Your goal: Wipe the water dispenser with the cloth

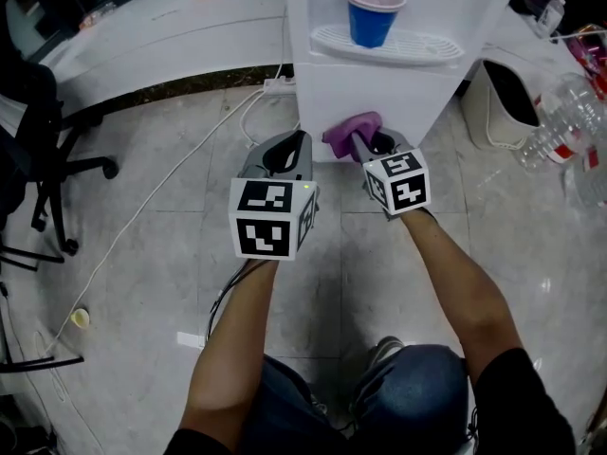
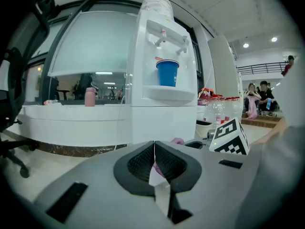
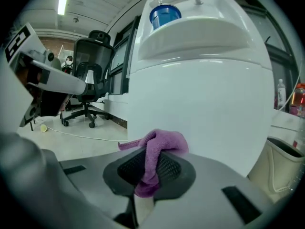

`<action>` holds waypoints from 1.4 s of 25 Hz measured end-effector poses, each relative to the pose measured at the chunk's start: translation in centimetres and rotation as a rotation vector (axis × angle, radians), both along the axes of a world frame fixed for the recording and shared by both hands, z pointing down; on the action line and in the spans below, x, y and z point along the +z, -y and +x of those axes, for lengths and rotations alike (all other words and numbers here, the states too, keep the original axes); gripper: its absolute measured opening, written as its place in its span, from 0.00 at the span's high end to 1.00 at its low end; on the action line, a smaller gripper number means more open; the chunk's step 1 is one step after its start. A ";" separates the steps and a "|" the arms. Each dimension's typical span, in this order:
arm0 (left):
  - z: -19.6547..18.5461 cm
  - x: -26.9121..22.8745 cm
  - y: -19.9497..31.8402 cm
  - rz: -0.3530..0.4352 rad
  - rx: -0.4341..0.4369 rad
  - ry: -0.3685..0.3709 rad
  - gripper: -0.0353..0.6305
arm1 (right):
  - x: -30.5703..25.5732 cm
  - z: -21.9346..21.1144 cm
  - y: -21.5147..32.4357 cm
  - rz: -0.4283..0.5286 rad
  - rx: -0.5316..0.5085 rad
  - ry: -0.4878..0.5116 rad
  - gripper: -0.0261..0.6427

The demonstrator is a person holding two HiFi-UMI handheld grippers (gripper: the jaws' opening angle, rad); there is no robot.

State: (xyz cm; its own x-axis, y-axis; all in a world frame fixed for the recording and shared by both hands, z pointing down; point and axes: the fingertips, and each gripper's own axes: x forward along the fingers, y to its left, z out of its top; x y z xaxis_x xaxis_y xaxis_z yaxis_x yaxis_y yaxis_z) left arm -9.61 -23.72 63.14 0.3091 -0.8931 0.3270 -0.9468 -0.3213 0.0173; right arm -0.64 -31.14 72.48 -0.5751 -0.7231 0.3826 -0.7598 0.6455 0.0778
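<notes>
Cloth [image 1: 353, 131] comes first in the head view. We see the purple wad pinched in the right gripper [image 1: 366, 146], low on the front panel of the water dispenser [image 1: 379, 93], and we cannot tell whether it touches or sits just short. The left gripper [image 1: 285, 154] hangs just beside it. Higher up, a blue cup [image 1: 374, 12] stands on the drip tray [image 1: 422, 47]. We judge that a careless upward sweep could knock the cup off and spill whatever it holds. A power strip [image 1: 278, 85] lies on the floor near the dispenser's base, a bad spot for any spill.

From the left gripper view, the jaws are pressed together with nothing between them. The right gripper's marker cube [image 2: 230, 137] sits near, so the idle tool could bump the working one if both swing at once.

From the right gripper view, the jaws are closed on the cloth. Only a narrow fold is caught, and the rest bunches above them toward the white panel. We judge that hard rubbing could drag so slim a hold free. The small wad might also let the bare jaw tips scrape the panel.
</notes>
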 end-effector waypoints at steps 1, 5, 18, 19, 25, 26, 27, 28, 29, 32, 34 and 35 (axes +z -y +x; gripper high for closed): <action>0.4 0.1 0.1 -0.002 0.009 0.008 0.91 | 0.0 0.6 0.1 -0.002 0.010 -0.004 0.90; 2.0 0.5 0.6 -0.009 0.034 0.015 0.91 | 0.0 3.4 0.4 -0.004 0.050 -0.021 0.90; 6.9 2.4 2.2 -0.036 0.114 0.010 0.91 | 1.1 14.6 1.3 -0.028 0.220 -0.097 0.90; 7.3 2.6 2.3 -0.037 0.121 0.015 0.91 | 1.0 15.4 1.4 -0.028 0.232 -0.100 0.90; 9.3 2.2 3.4 -0.037 0.135 0.030 0.91 | -1.0 17.2 0.5 -0.013 0.238 -0.087 0.90; 9.7 1.7 3.6 -0.034 0.134 0.032 0.91 | -1.6 17.2 0.2 -0.011 0.232 -0.080 0.90; 10.2 1.1 3.6 -0.031 0.134 0.036 0.91 | -2.3 17.1 -0.2 -0.009 0.228 -0.071 0.90; 10.6 0.5 3.5 -0.029 0.134 0.036 0.91 | -3.1 17.1 -0.5 -0.008 0.225 -0.061 0.90; 11.0 0.0 3.4 -0.030 0.131 0.031 0.91 | -4.0 17.0 -0.8 -0.006 0.221 -0.051 0.90; 11.6 -1.8 2.4 -0.054 0.125 0.025 0.91 | -7.0 16.6 -1.9 -0.005 0.197 -0.041 0.90; 11.9 -3.3 1.7 -0.073 0.140 0.055 0.91 | -9.3 16.6 -2.7 -0.010 0.193 -0.034 0.90; 11.9 -4.4 1.4 -0.083 0.144 0.061 0.91 | -10.5 16.7 -3.2 -0.018 0.195 -0.027 0.90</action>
